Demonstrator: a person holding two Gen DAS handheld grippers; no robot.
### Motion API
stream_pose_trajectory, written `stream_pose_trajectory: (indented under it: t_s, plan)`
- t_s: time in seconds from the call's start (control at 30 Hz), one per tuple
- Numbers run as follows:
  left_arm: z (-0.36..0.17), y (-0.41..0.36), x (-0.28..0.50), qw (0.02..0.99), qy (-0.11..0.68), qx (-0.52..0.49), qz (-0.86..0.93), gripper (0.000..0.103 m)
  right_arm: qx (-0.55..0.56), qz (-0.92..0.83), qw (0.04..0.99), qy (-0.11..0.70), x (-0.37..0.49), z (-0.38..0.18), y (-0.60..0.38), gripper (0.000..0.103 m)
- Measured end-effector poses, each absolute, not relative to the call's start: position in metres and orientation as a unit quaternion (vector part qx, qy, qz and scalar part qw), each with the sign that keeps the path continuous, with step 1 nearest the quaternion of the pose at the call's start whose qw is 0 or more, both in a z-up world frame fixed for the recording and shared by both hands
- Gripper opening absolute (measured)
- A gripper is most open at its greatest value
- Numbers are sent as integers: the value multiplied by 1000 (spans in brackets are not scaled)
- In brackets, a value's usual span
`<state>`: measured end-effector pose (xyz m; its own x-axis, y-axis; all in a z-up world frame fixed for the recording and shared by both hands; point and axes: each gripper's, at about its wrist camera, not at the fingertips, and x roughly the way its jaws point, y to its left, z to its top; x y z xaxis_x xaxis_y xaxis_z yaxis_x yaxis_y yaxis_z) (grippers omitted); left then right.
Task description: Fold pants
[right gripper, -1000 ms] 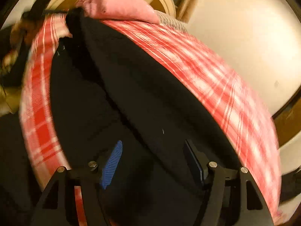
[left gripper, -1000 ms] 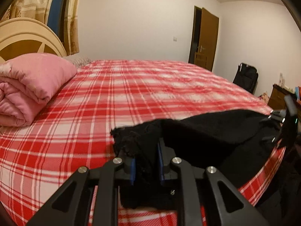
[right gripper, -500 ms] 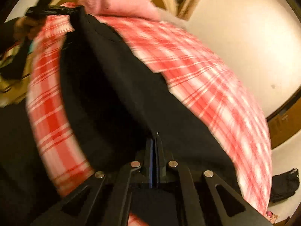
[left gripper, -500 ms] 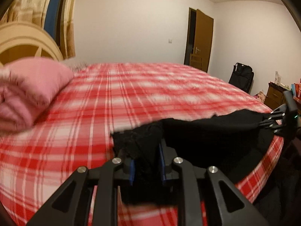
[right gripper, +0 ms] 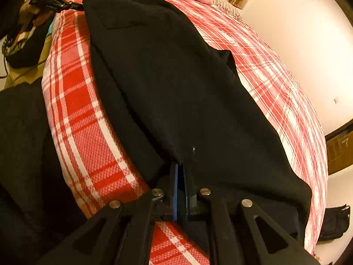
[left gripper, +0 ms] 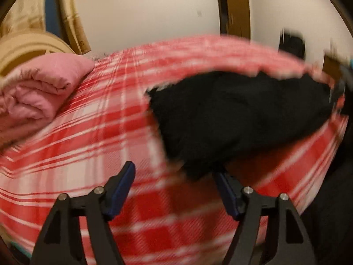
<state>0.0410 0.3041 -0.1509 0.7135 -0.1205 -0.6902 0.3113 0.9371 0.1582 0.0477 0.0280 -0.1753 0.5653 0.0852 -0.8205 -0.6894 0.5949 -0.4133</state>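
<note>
Black pants (right gripper: 181,84) lie stretched along the near edge of a bed with a red and white plaid sheet (right gripper: 88,137). My right gripper (right gripper: 181,172) is shut on the pants' near end, with cloth pinched between its blue pads. In the left wrist view, which is blurred, the pants (left gripper: 231,114) lie ahead and to the right. My left gripper (left gripper: 174,176) is open, its right finger (left gripper: 225,190) just under the cloth's near corner and nothing between the pads. The left gripper (right gripper: 59,0) also shows at the pants' far end in the right wrist view.
A folded pink quilt (left gripper: 37,92) sits at the head of the bed by a cream headboard (left gripper: 26,44) and curtains. A brown door (left gripper: 236,6) and a black bag (left gripper: 291,44) are by the far wall. Dark clothing (right gripper: 19,143) hangs beside the bed edge.
My left gripper has opened and let go of the pants' end, and its view has swung. My right gripper closed on the pants a second ago and still holds them.
</note>
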Motion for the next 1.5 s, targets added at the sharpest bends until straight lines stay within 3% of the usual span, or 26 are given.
stream_pose_trajectory:
  t_s: [0.17, 0.3, 0.37, 0.43, 0.6, 0.73, 0.83, 0.87, 0.93, 1.1, 1.23, 1.27, 1.3, 1.33, 1.37, 1.4, 1.5]
  plan:
    - [-158, 345, 34, 904, 398, 141, -71, 76, -374, 251, 791, 415, 44, -177, 16, 10]
    - [-138, 372, 44, 926, 371, 3, -72, 69, -274, 299, 806, 432, 54, -135, 3, 16]
    - [-126, 369, 57, 932, 350, -40, -84, 69, -227, 311, 820, 423, 67, -110, -5, 23]
    - [-118, 359, 77, 930, 337, -81, -120, 67, -187, 319, 832, 413, 82, -89, -3, 38]
    - [-123, 330, 139, 913, 362, -112, -155, 62, -91, 303, 841, 440, 159, -97, 11, 40]
    - [-145, 310, 167, 887, 421, -118, -149, 41, -42, 299, 826, 476, 216, -129, 31, 39]
    - [-143, 304, 166, 888, 419, -115, -151, 33, 13, 304, 807, 506, 253, -155, 42, 39]
    - [-143, 303, 166, 889, 419, -113, -147, 33, 25, 306, 800, 516, 262, -161, 44, 39]
    - [-139, 298, 166, 891, 419, -102, -138, 33, 34, 302, 800, 517, 275, -166, 47, 5]
    - [-129, 294, 169, 898, 413, -83, -130, 33, 50, 288, 832, 471, 277, -134, 35, 3]
    - [-134, 287, 182, 905, 408, -51, -111, 40, 18, 264, 819, 510, 294, -164, 37, 3]
    - [-135, 286, 181, 907, 406, -46, -104, 41, 28, 264, 821, 505, 293, -165, 33, 6]
    - [-133, 286, 181, 908, 405, -46, -98, 44, 35, 264, 825, 498, 290, -163, 28, 15]
    - [-130, 287, 177, 910, 400, -50, -93, 44, 28, 257, 831, 493, 285, -158, 24, 33]
    - [-126, 289, 173, 914, 393, -51, -90, 44, 17, 253, 835, 489, 278, -150, 19, 44]
    - [-117, 291, 161, 920, 378, -49, -89, 45, 11, 259, 836, 484, 270, -143, 15, 49]
    - [-99, 302, 129, 937, 344, -31, -57, 70, -78, 286, 843, 448, 218, -113, 5, 49]
